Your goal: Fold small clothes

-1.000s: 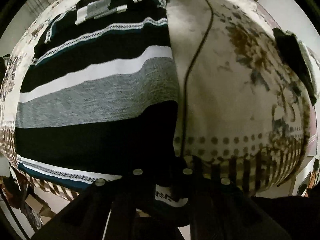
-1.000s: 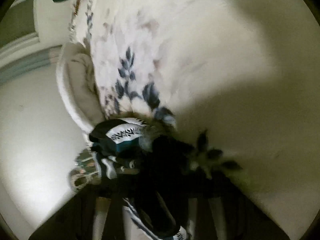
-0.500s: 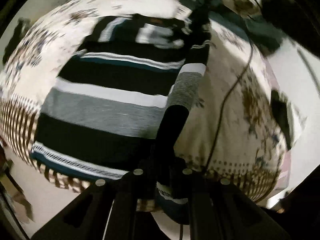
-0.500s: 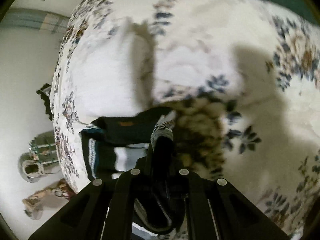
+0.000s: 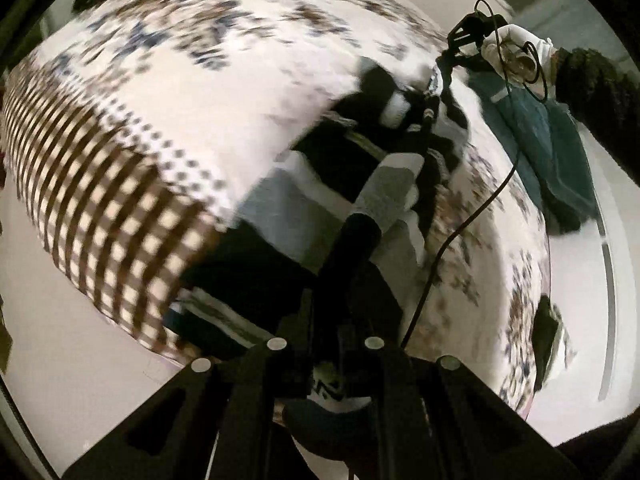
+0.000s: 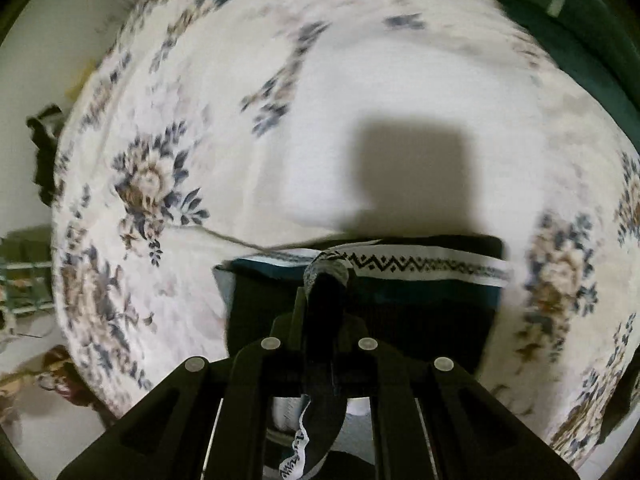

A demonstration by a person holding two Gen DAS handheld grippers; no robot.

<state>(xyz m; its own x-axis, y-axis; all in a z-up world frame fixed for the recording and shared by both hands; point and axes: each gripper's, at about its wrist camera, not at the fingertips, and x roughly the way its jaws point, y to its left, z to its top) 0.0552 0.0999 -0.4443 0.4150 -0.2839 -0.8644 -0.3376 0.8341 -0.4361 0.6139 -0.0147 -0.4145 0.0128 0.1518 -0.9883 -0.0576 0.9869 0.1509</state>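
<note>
Nearest in the left wrist view, the left tool point(image 5: 326, 316) is clamped tight on a fold of the striped knit garment point(image 5: 384, 188), a black, grey and white piece with a patterned hem. From the closed jaws the cloth runs in a taut band toward 1 o'clock, where the right tool point(image 5: 434, 92) pinches its far end; the white-gloved hand point(image 5: 516, 54) holding that tool shows at 2 o'clock, with a dark sleeve point(image 5: 596, 92) behind it. The rest of the garment lies spread on the bed below the band, toward 10 o'clock of the left tool. A thin black cable point(image 5: 456, 236) trails across the floral bedspread point(image 5: 200, 92) from 2 o'clock down toward the tool. A dark green cloth point(image 5: 560, 160) lies at the bed's edge at 3 o'clock.

In the right wrist view, the right tool point(image 6: 320, 308) points down, its jaws closed on a gathered strip of the same garment point(image 6: 420, 308), whose zigzag-patterned hem band point(image 6: 420, 266) lies flat just beyond the tips, toward 1 o'clock. Farther off, a blocky shadow point(image 6: 412, 168) falls on the bedspread point(image 6: 180, 168) at 12 o'clock.
</note>
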